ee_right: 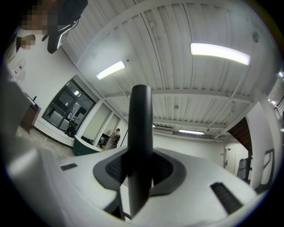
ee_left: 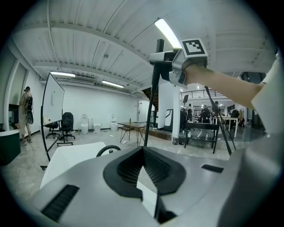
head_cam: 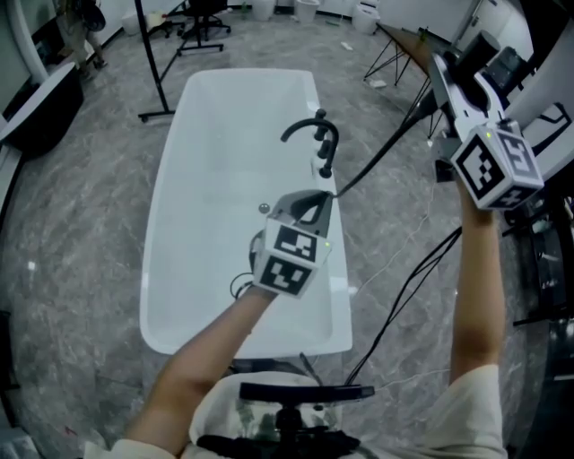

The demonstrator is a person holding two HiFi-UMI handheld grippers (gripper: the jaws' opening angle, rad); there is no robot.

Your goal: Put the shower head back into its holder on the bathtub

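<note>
The white bathtub (head_cam: 179,206) lies lengthwise below me, with a black tap fitting (head_cam: 321,143) on its right rim. My right gripper (head_cam: 444,81) is raised at the upper right and is shut on the black shower head handle (ee_right: 141,133), which stands upright between its jaws. The black hose (head_cam: 386,148) runs from it down to the rim by the tap. The left gripper view shows that right gripper (ee_left: 171,60) with the handle (ee_left: 158,48) above the tub. My left gripper (head_cam: 316,202) hovers over the tub's right rim, pointing at the tap, its jaws shut and empty.
A black stand (head_cam: 152,63) and office chairs (head_cam: 202,22) stand beyond the tub's far left. Cables (head_cam: 404,287) trail over the grey floor on the right, near a table (head_cam: 404,40). A person (ee_left: 26,111) stands far off by a whiteboard (ee_left: 53,115).
</note>
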